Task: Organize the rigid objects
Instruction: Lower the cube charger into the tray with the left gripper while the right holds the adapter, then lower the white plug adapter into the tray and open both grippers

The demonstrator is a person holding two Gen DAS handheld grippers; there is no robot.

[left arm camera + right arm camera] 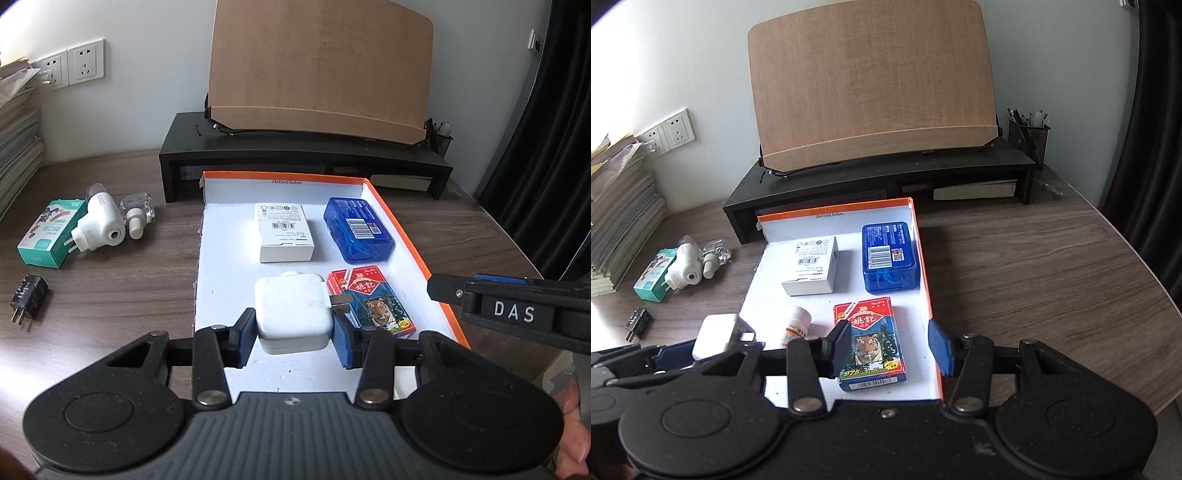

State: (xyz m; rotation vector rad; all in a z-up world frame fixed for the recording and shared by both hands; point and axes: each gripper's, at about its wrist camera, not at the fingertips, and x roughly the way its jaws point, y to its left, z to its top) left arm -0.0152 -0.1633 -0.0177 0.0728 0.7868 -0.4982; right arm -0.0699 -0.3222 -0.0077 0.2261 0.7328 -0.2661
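My left gripper (pixel 293 334) is shut on a white charger (pixel 291 306), held over the near end of a white box with orange rim (pixel 406 240). A white carton (pixel 284 232), a blue plastic case (pixel 358 229) and a tiger-printed card deck (pixel 373 302) lie on the box floor. A white pill bottle (pixel 798 325) stands behind the charger. My right gripper (pixel 890 350) hovers open above the card deck (pixel 875 343), its right pad (pixel 940 350) over the orange wall. Its pads do not touch the deck.
Left of the box on the wooden desk lie a teal carton (pixel 48 232), a white plug-in device (pixel 98 225), a clear bottle (pixel 138 214) and a black adapter (pixel 27 301). A black riser (pixel 295 155) with a wooden stand is behind. Books (pixel 620 221) are stacked far left.
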